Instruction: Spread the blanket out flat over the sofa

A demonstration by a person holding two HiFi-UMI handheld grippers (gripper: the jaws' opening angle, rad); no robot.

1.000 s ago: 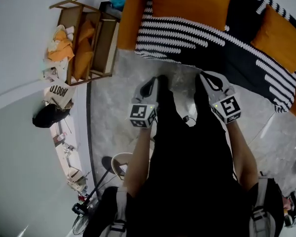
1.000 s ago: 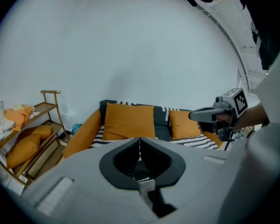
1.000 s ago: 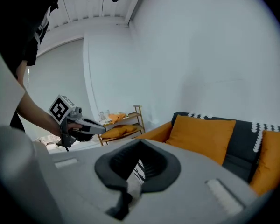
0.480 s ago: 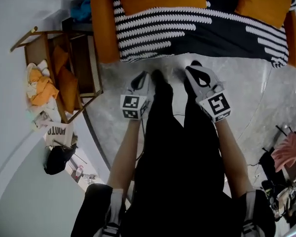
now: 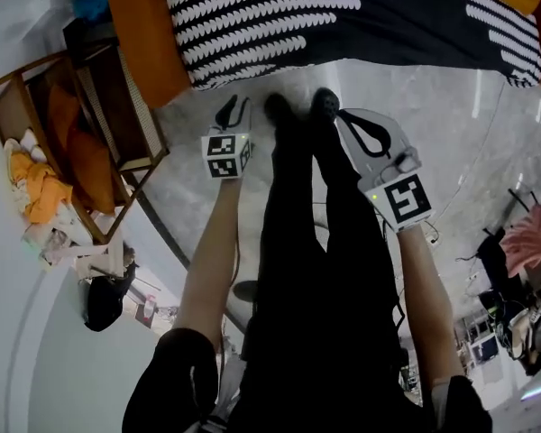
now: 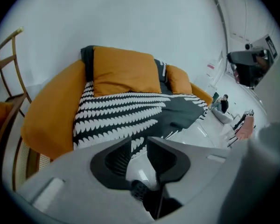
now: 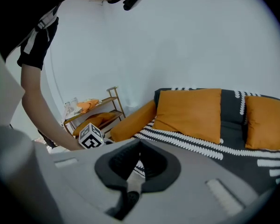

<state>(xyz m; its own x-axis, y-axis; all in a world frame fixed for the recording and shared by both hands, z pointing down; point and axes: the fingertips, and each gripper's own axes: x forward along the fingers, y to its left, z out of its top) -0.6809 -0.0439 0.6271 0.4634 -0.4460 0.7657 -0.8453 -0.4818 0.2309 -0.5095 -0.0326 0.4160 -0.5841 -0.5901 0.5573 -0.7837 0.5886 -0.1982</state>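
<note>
Seemingly finished: the blanket (image 5: 343,16) lies flat over the sofa (image 5: 144,25), the left hand-held gripper (image 5: 233,108) has just been opening with nothing between its jaws, and the right hand-held gripper (image 5: 343,117) is clenched empty.

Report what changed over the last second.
Both claws came down toward the sofa front. The left claw has just been opening its jaws, nothing between them. The right claw stayed shut and empty; the blanket stayed spread on the seat.
</note>
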